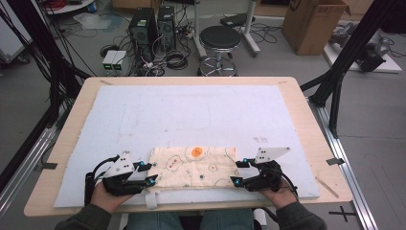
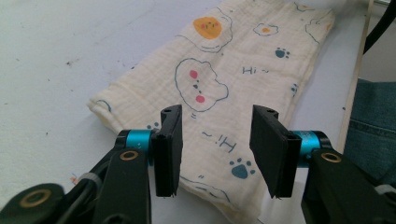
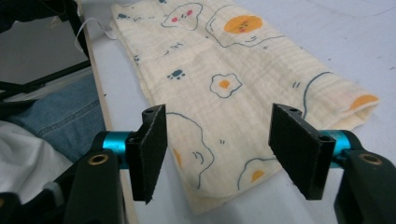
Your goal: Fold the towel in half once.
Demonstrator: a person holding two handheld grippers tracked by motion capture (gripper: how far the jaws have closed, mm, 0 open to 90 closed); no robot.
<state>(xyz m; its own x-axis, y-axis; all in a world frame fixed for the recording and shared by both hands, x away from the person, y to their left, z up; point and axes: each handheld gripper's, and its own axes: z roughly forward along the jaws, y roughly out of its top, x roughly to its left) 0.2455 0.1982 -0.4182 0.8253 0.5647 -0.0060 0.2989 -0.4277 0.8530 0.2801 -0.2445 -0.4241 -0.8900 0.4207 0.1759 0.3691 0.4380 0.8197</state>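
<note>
Lit evenly and softly from overhead, bright without harsh glare. Cast only faint, short shadows under the left gripper (image 1: 150, 174) and right gripper (image 1: 239, 173) in the high view. Looked soft and low in detail there, with slight bowing toward the corners. Rendered the pale mat (image 1: 191, 115) nearly washed out. Held the cloth (image 2: 224, 88) fairly sharp in both gripper views, its print readable, while blurring the near black pads (image 3: 149, 149) and edges a little.

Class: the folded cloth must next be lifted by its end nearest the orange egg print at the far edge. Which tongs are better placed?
Probably the left tongs: open at the cloth's left end, closer to the orange print than the right tongs.
</note>
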